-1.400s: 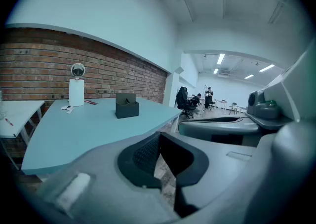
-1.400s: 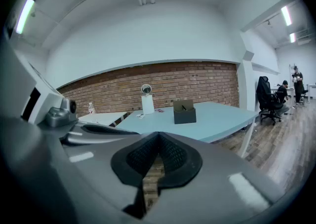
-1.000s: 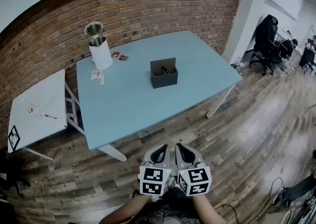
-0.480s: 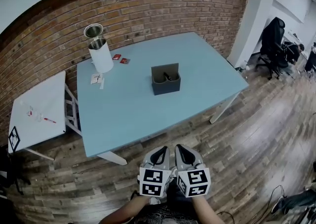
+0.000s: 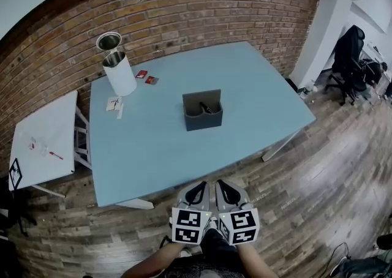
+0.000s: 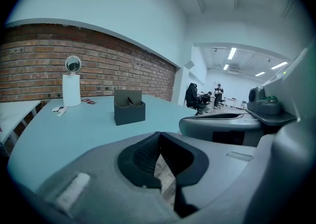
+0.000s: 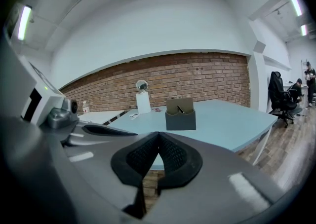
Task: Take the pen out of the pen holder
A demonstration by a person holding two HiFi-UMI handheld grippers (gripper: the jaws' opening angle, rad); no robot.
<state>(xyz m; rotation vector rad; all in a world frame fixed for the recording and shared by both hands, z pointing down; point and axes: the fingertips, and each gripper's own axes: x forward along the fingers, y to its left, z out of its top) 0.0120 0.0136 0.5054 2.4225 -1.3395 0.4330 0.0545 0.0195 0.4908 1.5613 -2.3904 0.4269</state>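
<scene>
A dark grey pen holder (image 5: pixel 202 112) stands mid-table on the light blue table (image 5: pixel 153 148), with a dark pen (image 5: pixel 206 109) leaning in its right compartment. Both grippers hang side by side over the wooden floor, short of the table's near edge and well away from the holder. My left gripper (image 5: pixel 198 185) is shut with nothing in it, and so is my right gripper (image 5: pixel 224 184). The left gripper view has the holder (image 6: pixel 129 108) and pen (image 6: pixel 129 100) far beyond the shut left gripper (image 6: pixel 159 138). The right gripper view shows the holder (image 7: pixel 180 115) ahead of the shut right gripper (image 7: pixel 158 138).
A white cylinder with a round mirror (image 5: pixel 117 70) stands at the table's far left, with red cards (image 5: pixel 146 77) and small papers (image 5: pixel 115 105) near it. A small white table (image 5: pixel 43 139) sits to the left. Brick wall behind; office chairs (image 5: pixel 352 56) at far right.
The table and holder have drawn nearer to the grippers and lower in the head view. Both grippers have stayed shut, side by side.
</scene>
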